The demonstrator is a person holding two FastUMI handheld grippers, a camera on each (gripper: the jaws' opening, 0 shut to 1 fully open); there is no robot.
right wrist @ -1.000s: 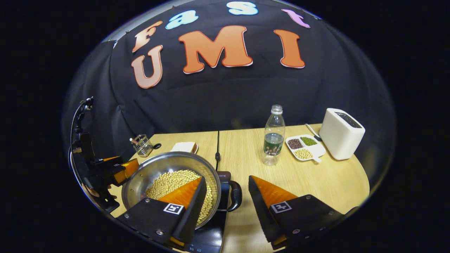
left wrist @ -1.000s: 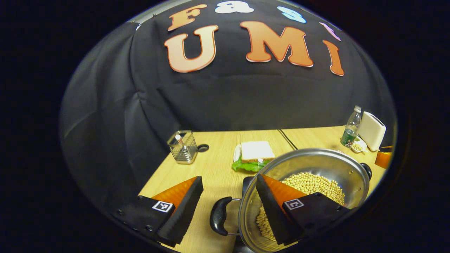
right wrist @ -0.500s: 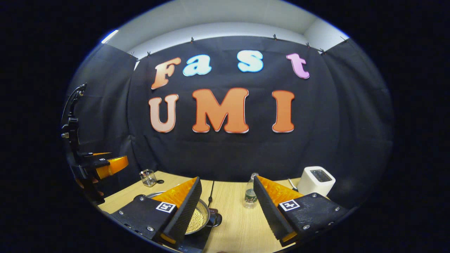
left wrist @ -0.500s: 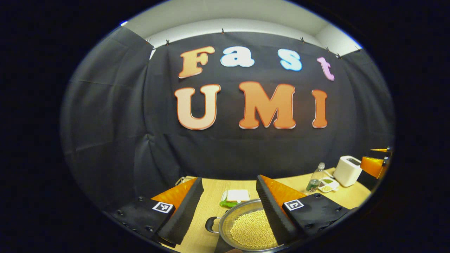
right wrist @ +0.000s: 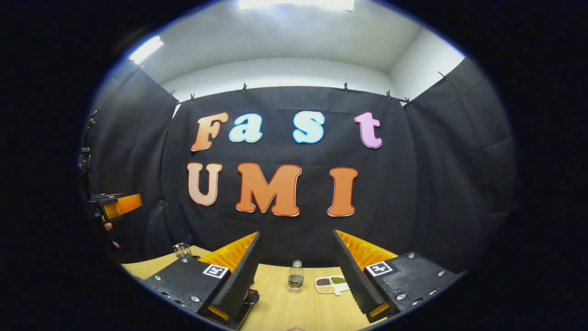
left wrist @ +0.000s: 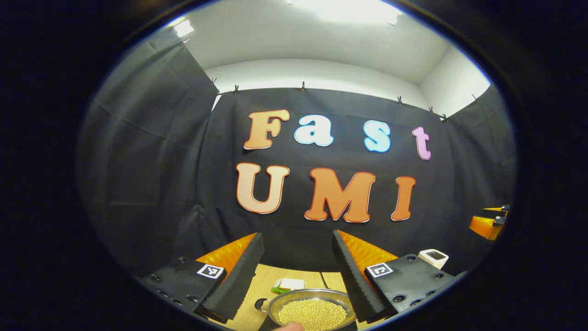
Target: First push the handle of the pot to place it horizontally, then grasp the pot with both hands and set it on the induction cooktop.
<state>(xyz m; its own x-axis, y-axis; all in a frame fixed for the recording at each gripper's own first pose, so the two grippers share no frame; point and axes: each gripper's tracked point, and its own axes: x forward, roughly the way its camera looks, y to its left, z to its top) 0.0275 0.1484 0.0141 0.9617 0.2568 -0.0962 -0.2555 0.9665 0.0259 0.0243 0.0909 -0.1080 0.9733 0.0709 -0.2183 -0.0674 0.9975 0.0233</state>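
Note:
The steel pot (left wrist: 312, 309), filled with soybeans, sits low in the left gripper view with its black side handle (left wrist: 261, 304) pointing left. It rests on a dark cooktop, little of which shows. My left gripper (left wrist: 297, 236) is open, high above the pot and back from it, holding nothing. My right gripper (right wrist: 296, 235) is open too, raised above the wooden table (right wrist: 280, 315). A dark part, handle or cooktop I cannot tell, peeks beside its left finger (right wrist: 239, 276). Each gripper appears at the other view's edge: the right gripper (left wrist: 488, 225), the left gripper (right wrist: 117, 204).
A sandwich on lettuce (left wrist: 288, 285) lies behind the pot. A white toaster (left wrist: 432, 257) stands at the right. A water bottle (right wrist: 296, 277), a divided dish of beans (right wrist: 331, 284) and a wire holder (right wrist: 183, 250) stand on the table. A fingertip (left wrist: 287, 327) shows at the bottom edge.
Both grippers have lifted up and away from the pot, still open, and both views have tilted up toward the ceiling. The pot has stayed in place and looks smaller.

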